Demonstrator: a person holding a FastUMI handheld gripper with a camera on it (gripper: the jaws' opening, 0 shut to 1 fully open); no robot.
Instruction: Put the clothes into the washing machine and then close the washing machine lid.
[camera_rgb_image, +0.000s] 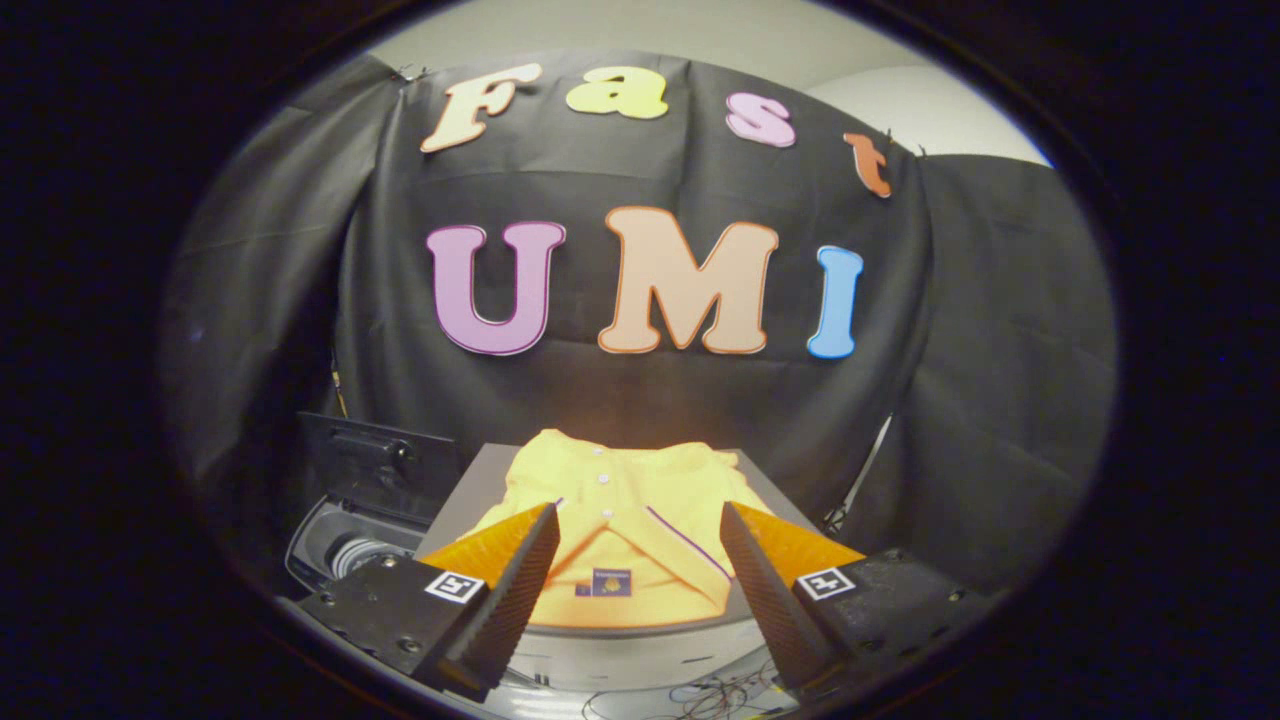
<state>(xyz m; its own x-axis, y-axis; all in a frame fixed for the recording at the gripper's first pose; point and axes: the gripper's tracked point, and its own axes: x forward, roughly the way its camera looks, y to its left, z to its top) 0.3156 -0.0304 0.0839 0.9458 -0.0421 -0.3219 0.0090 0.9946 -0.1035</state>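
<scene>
Gripper view: wide-spread tool (640, 525) frames a folded yellow buttoned shirt (610, 530), not touching it.

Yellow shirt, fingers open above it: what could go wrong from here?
1. The yellow shirt lies folded and flat on a grey surface; the open gripper may pinch only the top layer, so it unfolds and drags.
2. The washing machine sits off to the side, lid up; trailing fabric might snag the rim.

A folded yellow polo shirt (620, 520) lies on the grey table (470, 490), ahead of the parted tongs (640, 530). The dark top-loading washing machine (345, 545) sits left of the table, lid (375, 465) raised.
</scene>
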